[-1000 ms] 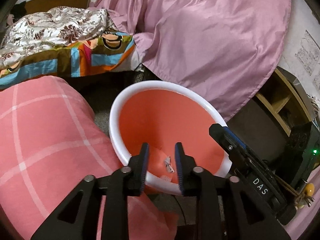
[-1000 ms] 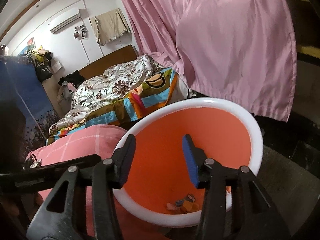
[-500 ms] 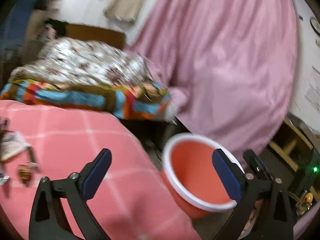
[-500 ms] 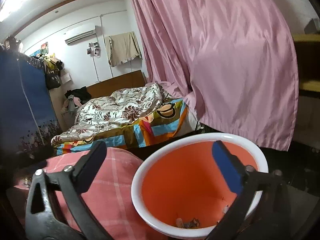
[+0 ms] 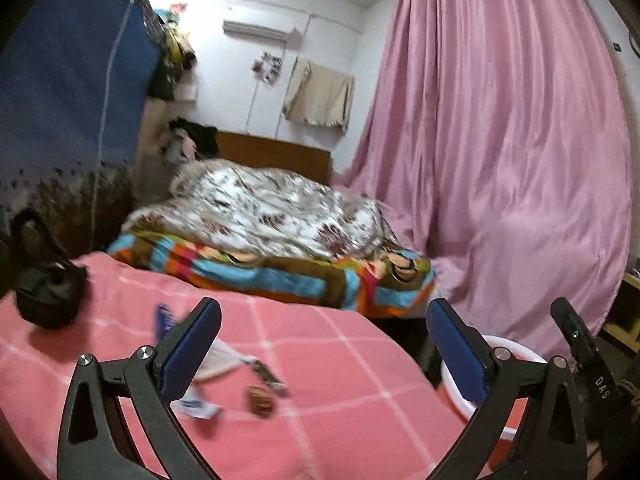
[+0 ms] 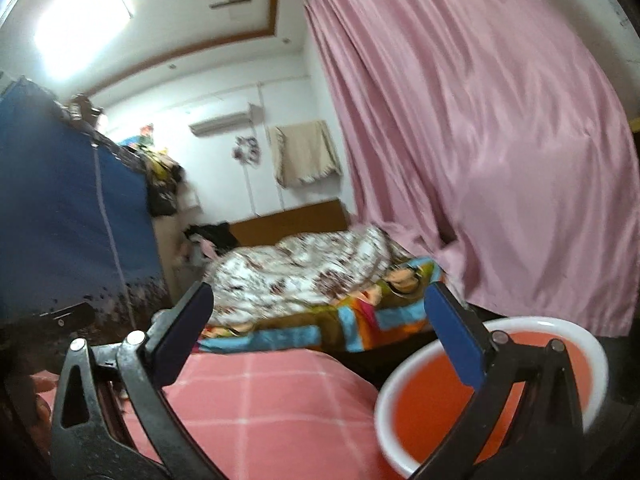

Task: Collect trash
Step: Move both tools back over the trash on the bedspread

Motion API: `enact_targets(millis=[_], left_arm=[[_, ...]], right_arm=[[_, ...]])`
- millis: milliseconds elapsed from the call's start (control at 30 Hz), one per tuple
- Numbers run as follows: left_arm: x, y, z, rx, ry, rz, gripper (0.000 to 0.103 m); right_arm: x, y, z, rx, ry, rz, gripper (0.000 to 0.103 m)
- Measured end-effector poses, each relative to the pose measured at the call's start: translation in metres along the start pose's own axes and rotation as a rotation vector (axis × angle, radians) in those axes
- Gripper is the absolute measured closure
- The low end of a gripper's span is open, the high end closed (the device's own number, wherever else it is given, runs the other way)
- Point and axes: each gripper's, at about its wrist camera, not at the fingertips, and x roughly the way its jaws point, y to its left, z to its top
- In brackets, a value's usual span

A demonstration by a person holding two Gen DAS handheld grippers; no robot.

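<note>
Both grippers, left [image 5: 322, 344] and right [image 6: 318, 332], gaped wide and empty above the pink blanket [image 5: 340, 360]; scraps [image 5: 260, 398] lay there, bucket [image 6: 540, 364] beside.

Pink curtain [image 5: 500, 168] right — floral quilt [image 5: 272, 216] on bed, beige towel [image 5: 318, 98] on wall.

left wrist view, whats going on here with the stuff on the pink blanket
A person with two handheld grippers is collecting trash. The left gripper and right gripper are both open and empty. Several scraps remain on the pink blanket, among them a brown wrapper and a white wrapper. The orange basin sits beside the blanket to the right.
</note>
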Motion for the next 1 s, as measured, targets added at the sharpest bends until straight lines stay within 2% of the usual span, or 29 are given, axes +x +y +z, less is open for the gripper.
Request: enact_targets(millis=[200,467,700,867,967,1000], left_arm=[[-0.042,0.045,0.004,0.038,-0.111,0.095,0.002],[-0.067,0.088,-0.002,0.066,-0.175,0.180,0.002],[-0.055,0.111,-0.009,0.016,-0.135,0.189,0.003],[-0.044,0.114,-0.012,-0.004,-0.073,0.206,0.003],[-0.033,0.116,-0.016,-0.028,-0.006,0.214,0.003],[-0.031,0.117,-0.017,-0.035,0.013,0.211,0.003]], right_arm=[[-0.002,0.046,-0.004,-0.066,-0.061,0.113,0.003],[0.011,0.107,-0.020,-0.200,-0.050,0.224,0.003],[0.049,0.129,-0.024,-0.235,0.035,0.296,0.003],[0.080,0.136,-0.033,-0.218,0.180,0.370,0.006],[0.096,0.141,-0.041,-0.247,0.258,0.391,0.022],[0.102,0.143,-0.045,-0.255,0.296,0.394,0.031]])
